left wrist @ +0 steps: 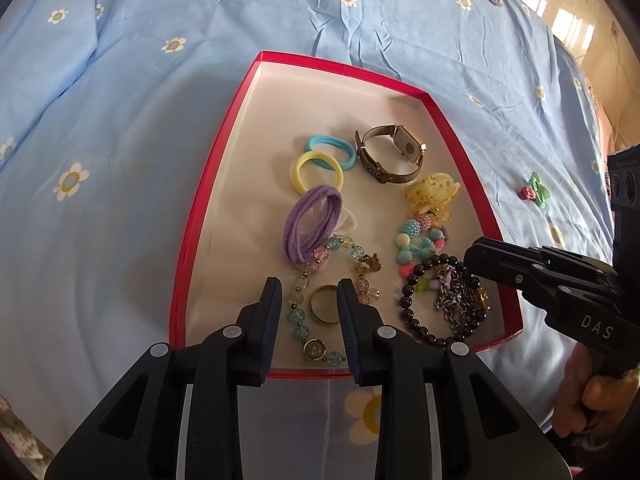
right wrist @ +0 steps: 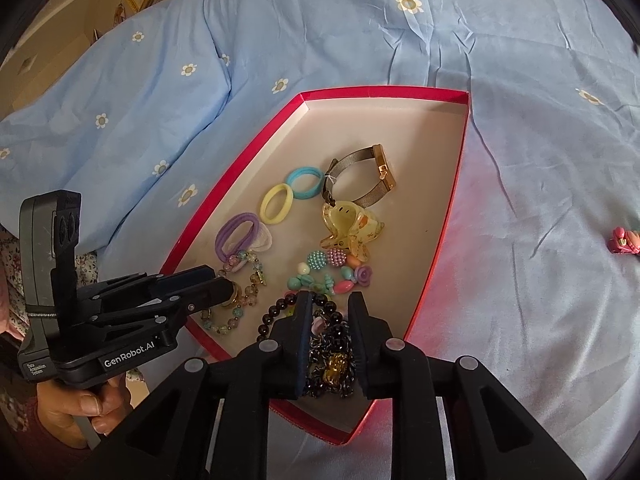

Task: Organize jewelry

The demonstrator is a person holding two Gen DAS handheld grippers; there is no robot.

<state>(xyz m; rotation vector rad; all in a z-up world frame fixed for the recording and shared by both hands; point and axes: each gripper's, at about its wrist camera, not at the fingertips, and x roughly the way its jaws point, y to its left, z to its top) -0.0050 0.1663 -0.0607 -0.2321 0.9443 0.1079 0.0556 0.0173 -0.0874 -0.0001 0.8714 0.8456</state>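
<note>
A red box [left wrist: 200, 216] with a white floor lies on the blue bedspread and holds jewelry. My left gripper [left wrist: 308, 292] is open over its near edge, its fingers either side of a gold ring [left wrist: 325, 304] and a pastel bead bracelet [left wrist: 298, 314]. My right gripper [right wrist: 330, 308] is open above a dark chain with a gold charm [right wrist: 334, 364] and a black bead bracelet [right wrist: 276, 312]. Also inside are a watch [left wrist: 394, 152], hair ties in blue [left wrist: 332, 151], yellow [left wrist: 316, 172] and purple [left wrist: 310, 226], a yellow claw clip [left wrist: 432, 192] and a colourful bead bracelet [left wrist: 420, 240].
A small red and green hair clip [left wrist: 534, 192] lies on the bedspread right of the box; in the right wrist view it looks pink [right wrist: 624, 242]. The flowered blue bedspread [left wrist: 160, 120] surrounds the box. A wooden floor [left wrist: 576, 28] shows past the bed's far right.
</note>
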